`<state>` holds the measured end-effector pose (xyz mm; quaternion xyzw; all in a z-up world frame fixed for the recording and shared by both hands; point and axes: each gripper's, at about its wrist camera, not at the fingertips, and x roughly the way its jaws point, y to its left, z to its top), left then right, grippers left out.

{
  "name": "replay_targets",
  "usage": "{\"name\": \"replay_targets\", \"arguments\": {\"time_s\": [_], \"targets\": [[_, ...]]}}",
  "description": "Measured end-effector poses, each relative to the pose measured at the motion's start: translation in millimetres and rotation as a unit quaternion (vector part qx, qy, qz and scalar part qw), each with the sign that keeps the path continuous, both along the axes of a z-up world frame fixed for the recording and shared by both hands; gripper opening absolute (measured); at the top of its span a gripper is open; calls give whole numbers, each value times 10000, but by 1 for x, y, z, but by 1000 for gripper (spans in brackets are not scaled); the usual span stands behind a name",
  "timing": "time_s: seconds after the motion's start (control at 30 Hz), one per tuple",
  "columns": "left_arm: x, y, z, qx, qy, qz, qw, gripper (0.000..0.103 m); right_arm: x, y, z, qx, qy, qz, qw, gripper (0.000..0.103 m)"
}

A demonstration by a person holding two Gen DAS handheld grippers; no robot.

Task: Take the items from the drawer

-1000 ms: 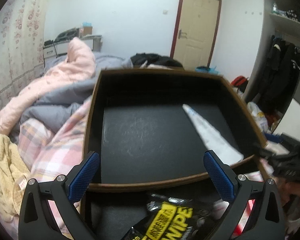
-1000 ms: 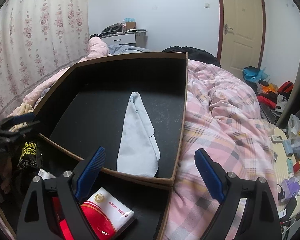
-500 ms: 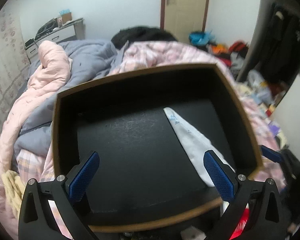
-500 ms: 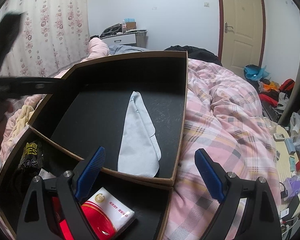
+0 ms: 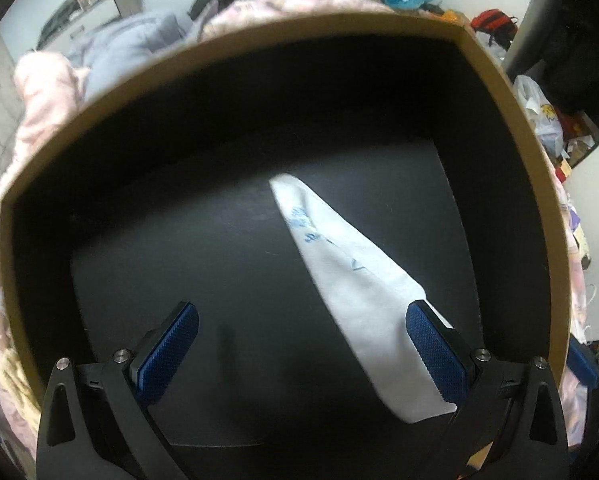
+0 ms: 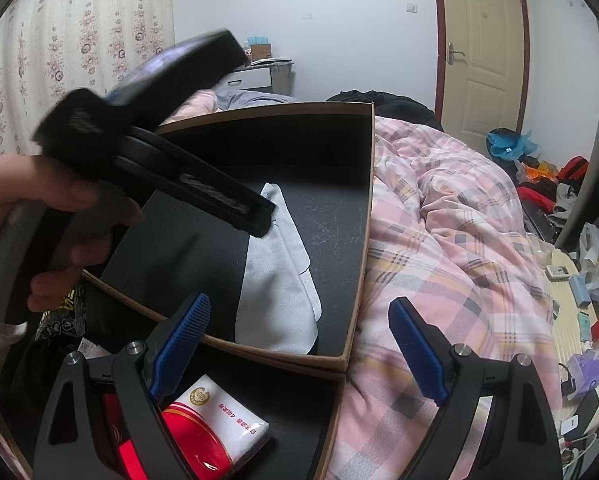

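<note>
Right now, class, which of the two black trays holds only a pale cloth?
The upper tray, resting on the bed: only the pale cloth lies in it. The lower tray, nearer the right gripper, holds a red-and-white packet.

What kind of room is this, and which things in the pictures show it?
Most likely a lived-in bedroom. A bed with a pink plaid quilt fills the middle, flowered curtains hang on one side, and clothes and bags lie heaped by the door.
</note>
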<state>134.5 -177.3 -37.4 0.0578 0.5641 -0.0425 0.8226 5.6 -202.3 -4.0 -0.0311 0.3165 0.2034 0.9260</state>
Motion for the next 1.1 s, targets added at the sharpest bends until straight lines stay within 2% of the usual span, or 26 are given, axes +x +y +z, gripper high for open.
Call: {"name": "replay_targets", "arguments": {"time_s": [0.1,0.23,0.43,0.5,0.6,0.63,0.67,0.73,0.77,0.9,1.1], "targets": [[3,-5,-9,-67,195,-21,9998,102,0,-1,0,11,7,5,10000,89],[3,-15,-21,138,370,-111,9992,96,0,0,0,-6,-11,1,10000,89],[-2,-17,-18,106,367,-182,9991,94,0,0,0,5,20,-5,10000,89],[2,-18,-16,94,343,-232,9991,90,0,0,0,-5,14,-13,10000,89],[-3,-19,-10,62,291,-331,9990,75,0,0,1,-20,-9,-33,10000,89],[-5,-18,-7,39,284,-345,9990,64,0,0,1,-11,-9,-34,10000,89],[-9,-18,-3,18,275,-359,9990,57,0,-1,1,7,-4,-37,10000,89],[-11,-16,3,-41,263,-352,9990,25,0,-1,0,11,-2,-36,10000,89],[-12,-14,6,-107,274,-320,9991,18,0,-1,0,4,-9,-35,10000,89],[-14,6,15,-536,279,-138,9981,9,-1,-1,0,14,-9,-23,10000,89],[-19,24,32,-1065,218,-24,9941,6,0,0,0,46,3,-3,10000,89]]}}
